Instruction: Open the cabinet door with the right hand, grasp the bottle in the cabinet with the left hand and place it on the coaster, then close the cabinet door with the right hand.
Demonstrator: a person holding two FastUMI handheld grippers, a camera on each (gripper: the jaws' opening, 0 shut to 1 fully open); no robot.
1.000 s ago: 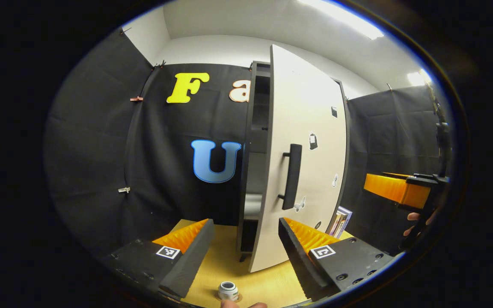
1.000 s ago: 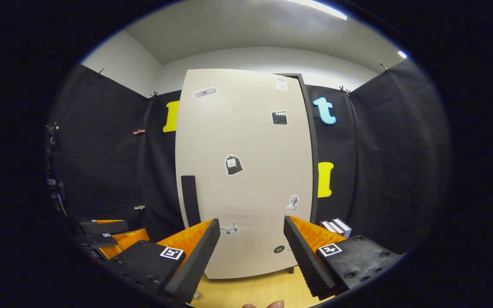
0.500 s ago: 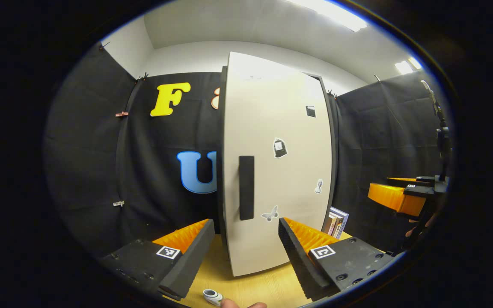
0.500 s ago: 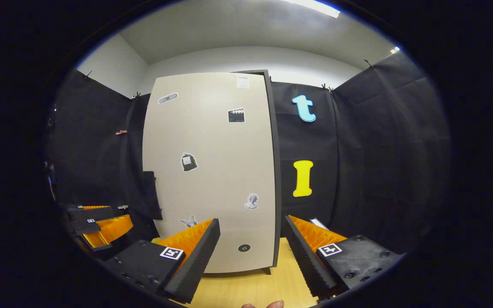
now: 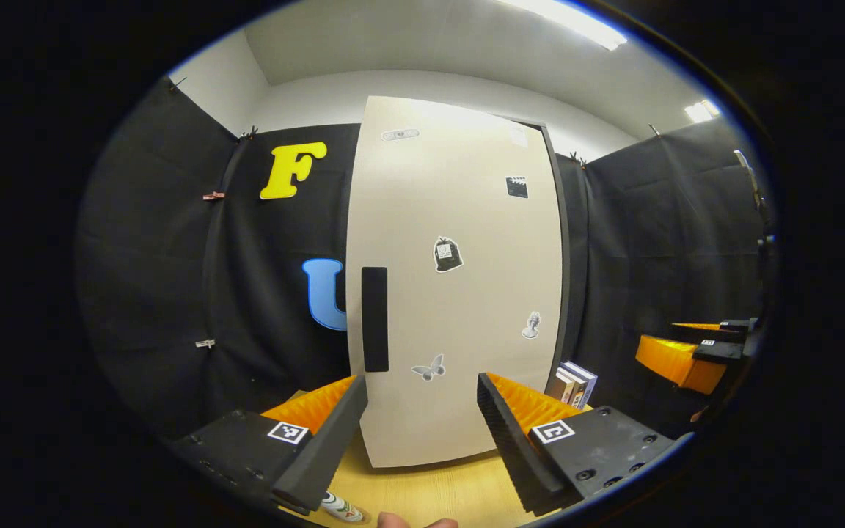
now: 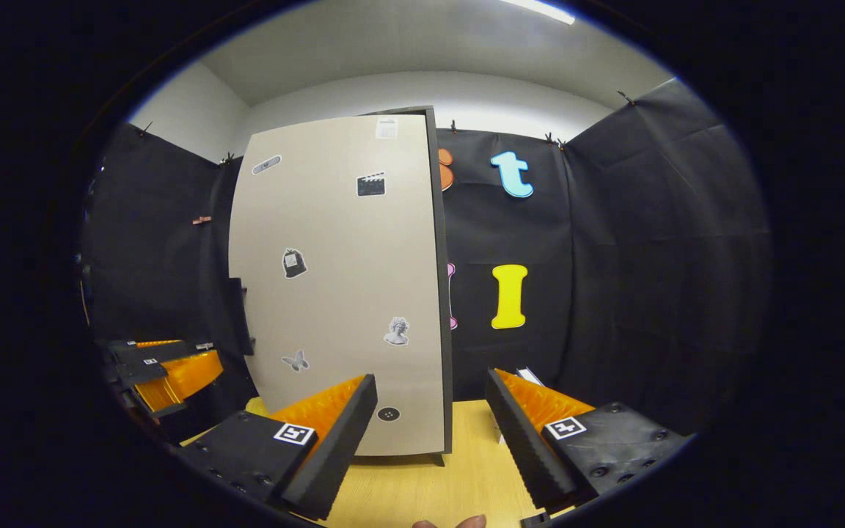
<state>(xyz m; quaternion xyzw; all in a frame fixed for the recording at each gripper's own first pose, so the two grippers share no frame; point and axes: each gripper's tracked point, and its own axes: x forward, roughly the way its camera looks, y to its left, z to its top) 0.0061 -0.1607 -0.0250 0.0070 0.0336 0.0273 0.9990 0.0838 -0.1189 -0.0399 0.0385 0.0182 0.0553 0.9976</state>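
The cabinet door [image 5: 459,293] looks shut, flat and stiff, straight ahead of the left tongs [image 5: 422,422]. Its dark handle [image 5: 375,319] is the best place to hold. A bit of the bottle [image 5: 340,507] peeks out just under the left tongs; it looks light and smooth. Both the left tongs and the right tongs [image 6: 431,418] are open and hold nothing.

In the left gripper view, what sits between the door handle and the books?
The pale face of the cabinet door, with a butterfly sticker and a bust sticker, spans from the handle to the books.
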